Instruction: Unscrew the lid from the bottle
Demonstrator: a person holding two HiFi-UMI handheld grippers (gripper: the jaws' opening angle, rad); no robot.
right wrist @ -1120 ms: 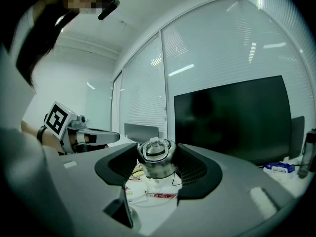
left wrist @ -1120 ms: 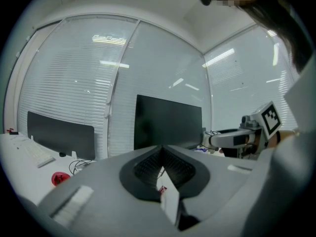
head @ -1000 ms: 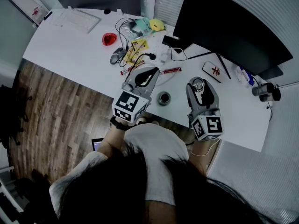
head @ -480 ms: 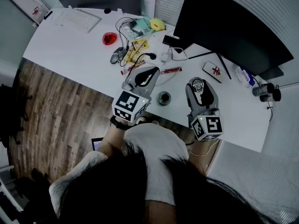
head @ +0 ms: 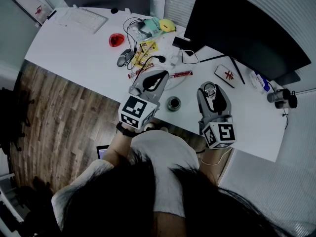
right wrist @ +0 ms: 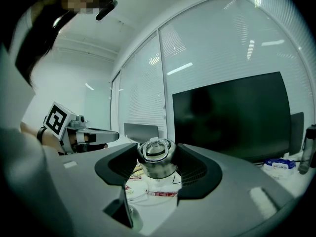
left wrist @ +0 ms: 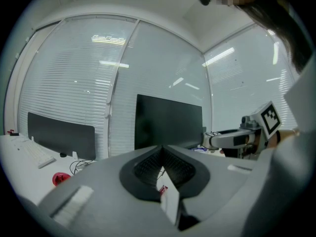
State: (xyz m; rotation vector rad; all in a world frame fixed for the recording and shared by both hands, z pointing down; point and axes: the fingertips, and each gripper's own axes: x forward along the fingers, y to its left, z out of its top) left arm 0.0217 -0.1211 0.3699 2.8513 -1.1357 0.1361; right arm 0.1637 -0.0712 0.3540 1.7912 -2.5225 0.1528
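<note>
The bottle [head: 173,103] is a small dark metal cylinder standing on the white desk [head: 74,43], between my two grippers and touched by neither. My right gripper [head: 209,89] is shut on the bottle's silver lid [right wrist: 155,158], which has a ring handle on top; the pads [right wrist: 195,167] press its sides and hold it above the desk. The lid [head: 210,89] also shows from above in the head view. My left gripper [head: 155,77] hovers left of the bottle, its jaws shut with nothing between them; its closed tips [left wrist: 162,154] point at the monitor.
A large dark monitor [head: 247,28] stands behind the grippers. Cables [head: 136,31], a mouse [head: 122,59], a red object [head: 115,40], pens [head: 180,74] and a white case [head: 224,76] litter the desk. A keyboard [head: 81,19] lies far left. The desk's near edge is by the person's body.
</note>
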